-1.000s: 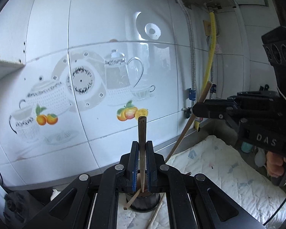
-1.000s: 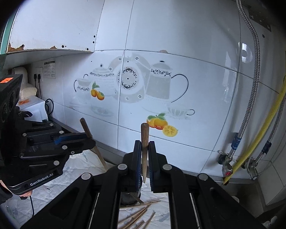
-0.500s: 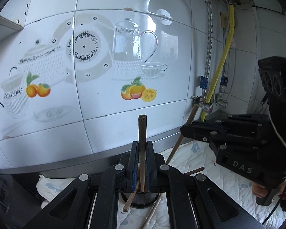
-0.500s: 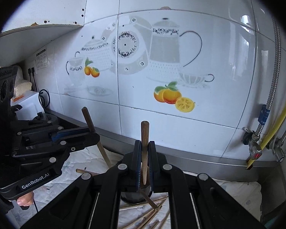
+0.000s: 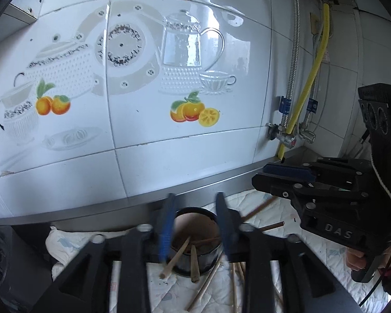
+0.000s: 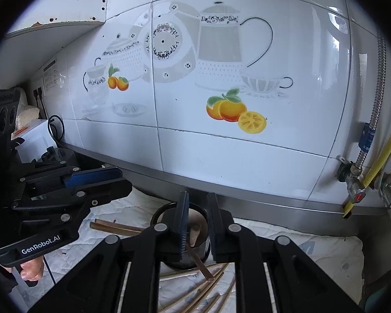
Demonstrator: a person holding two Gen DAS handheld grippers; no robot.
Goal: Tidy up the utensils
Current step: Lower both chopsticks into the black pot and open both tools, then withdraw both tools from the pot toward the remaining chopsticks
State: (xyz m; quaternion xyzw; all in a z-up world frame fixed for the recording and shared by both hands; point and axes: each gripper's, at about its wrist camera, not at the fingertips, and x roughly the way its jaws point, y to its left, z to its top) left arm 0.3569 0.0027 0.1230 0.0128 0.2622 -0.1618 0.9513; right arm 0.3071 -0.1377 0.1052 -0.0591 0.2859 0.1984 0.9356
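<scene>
Chopsticks of slender brown wood (image 5: 194,263) are seen dropped into the dark round cup (image 6: 181,237), over which the left gripper (image 5: 194,224) and right gripper (image 6: 197,225), jaws just opened and empty, could still be knocked, spilling the leaning sticks onto the white quilted cloth (image 6: 312,245) beside the cup.

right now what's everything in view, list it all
cup: one, dark, on the cloth by the wall, sticks leaning in it
chopsticks: several, wooden, loose on the cloth around the cup
padded cloth: one, white, over the counter
tiled wall: white, teapot and orange prints
yellow hose: one, at the right corner
white box: one, far left
left gripper: black, jaws just opened, over the cup, holding nothing
right gripper: black, jaws just opened, over the cup, holding nothing
</scene>
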